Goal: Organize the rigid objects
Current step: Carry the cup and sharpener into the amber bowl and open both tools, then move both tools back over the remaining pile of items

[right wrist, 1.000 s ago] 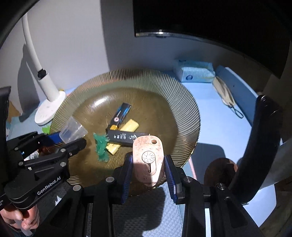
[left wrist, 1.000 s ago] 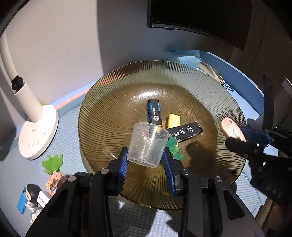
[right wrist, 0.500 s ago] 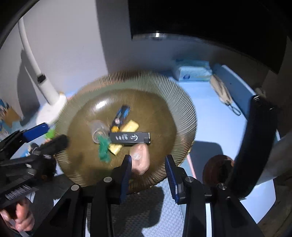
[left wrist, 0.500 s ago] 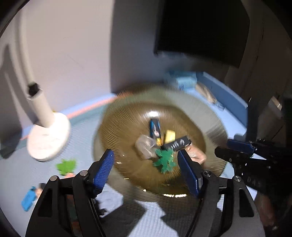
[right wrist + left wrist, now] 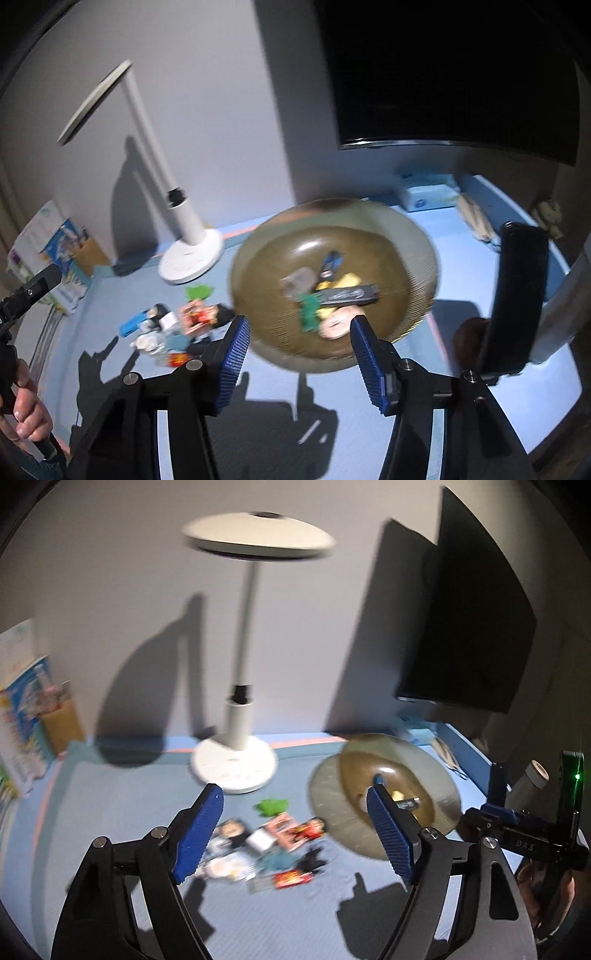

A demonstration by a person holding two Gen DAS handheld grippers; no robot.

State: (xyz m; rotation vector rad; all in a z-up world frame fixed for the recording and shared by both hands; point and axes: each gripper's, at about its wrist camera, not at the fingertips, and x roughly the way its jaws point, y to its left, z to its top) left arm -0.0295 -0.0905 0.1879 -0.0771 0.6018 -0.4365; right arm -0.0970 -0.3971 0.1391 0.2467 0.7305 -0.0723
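Your left gripper (image 5: 295,827) has nothing between its pads, jaws opening, and it hangs over the blue mat (image 5: 258,915) above the loose pile of small items (image 5: 266,845). That pile sits on the mat left of the plate, near the lamp base (image 5: 233,766); it's blurred, so I can only make out a green leaf-shaped piece (image 5: 272,806) at its far edge and some red and pink bits. Your right gripper (image 5: 299,354) is also empty, jaws opening, and hangs over the near rim of the ribbed amber plate (image 5: 406,236). In the plate: a clear cup (image 5: 295,282) lying on its side, a blue-and-black stick (image 5: 330,263), a yellow block (image 5: 347,280), a long black bar (image 5: 349,294) across the middle, a green piece (image 5: 309,309) and a pink flat piece (image 5: 338,323) nearest the right pads. None of them touch either gripper. A dark monitor (image 5: 450,74) hangs on the far wall right of the lamp, with a tissue pack (image 5: 424,192) on the mat below it. Your hand (image 5: 26,406) shows at the left edge of the right wrist view, gripping the other tool's handle.
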